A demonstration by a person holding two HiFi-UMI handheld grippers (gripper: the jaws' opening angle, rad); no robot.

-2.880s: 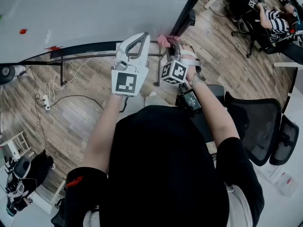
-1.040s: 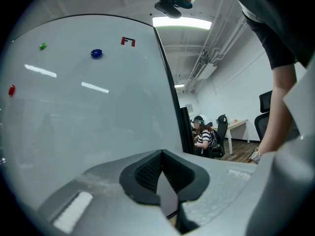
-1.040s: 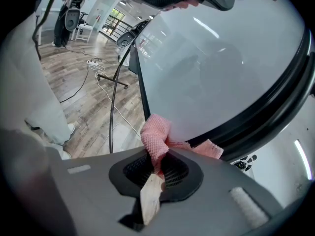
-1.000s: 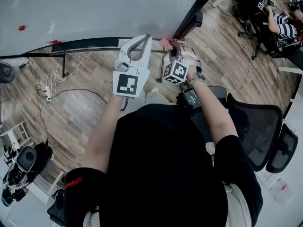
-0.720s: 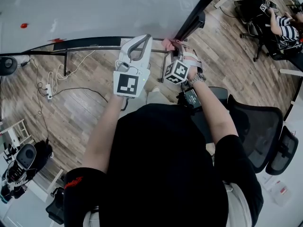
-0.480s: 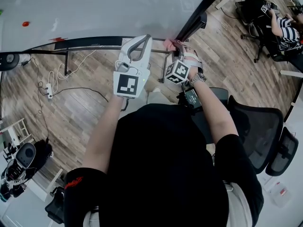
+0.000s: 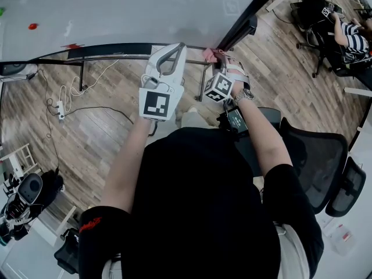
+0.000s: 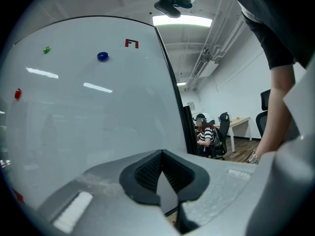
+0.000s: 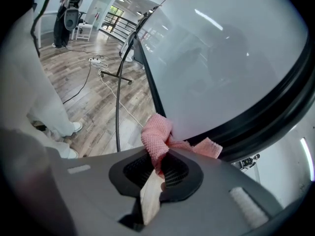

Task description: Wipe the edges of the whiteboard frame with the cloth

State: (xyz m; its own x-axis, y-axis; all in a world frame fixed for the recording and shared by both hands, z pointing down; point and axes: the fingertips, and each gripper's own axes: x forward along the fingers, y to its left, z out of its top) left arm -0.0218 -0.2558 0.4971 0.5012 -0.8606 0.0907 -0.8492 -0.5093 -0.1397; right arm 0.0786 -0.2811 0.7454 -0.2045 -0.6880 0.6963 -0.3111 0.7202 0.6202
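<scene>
Pink cloth (image 9: 158,139) is pressed vs the black whiteboard frame (image 9: 266,117) at the board's btm right corner, where the btm edge meets the right edge. It's bunched up, w/ one flap trailing right along the frame. Right gripper (image 9: 160,168) is clenched on the cloth: fabric pinched btwn the ribbed pads, the bulk sticking out past the tips & touching the frame. Head view shows the same: cloth (image 7: 209,53) just beyond the right gripper (image 7: 220,63), at the corner of the frame (image 7: 110,50).

Left gripper (image 7: 172,48) is just left of the right one, near the frame's btm edge; can't tell if it touches. In its own view the left gripper (image 8: 162,176) has jaws closed w/ nothing held, only a thin sliver btwn the pads, aimed up at the white board surface (image 8: 88,117). On the board: red magnet (image 8: 18,93) at left, green magnet (image 8: 47,49) & blue magnet (image 8: 102,56) higher up, small red mark (image 8: 131,43) near the right edge.

Further out: wood floor (image 7: 93,138) under the board, w/ a white power strip (image 7: 58,106) & cables at left. Black mesh office chair (image 7: 317,161) near right, beside the person's right arm. Far right, a seated person in a striped top (image 7: 347,31).
</scene>
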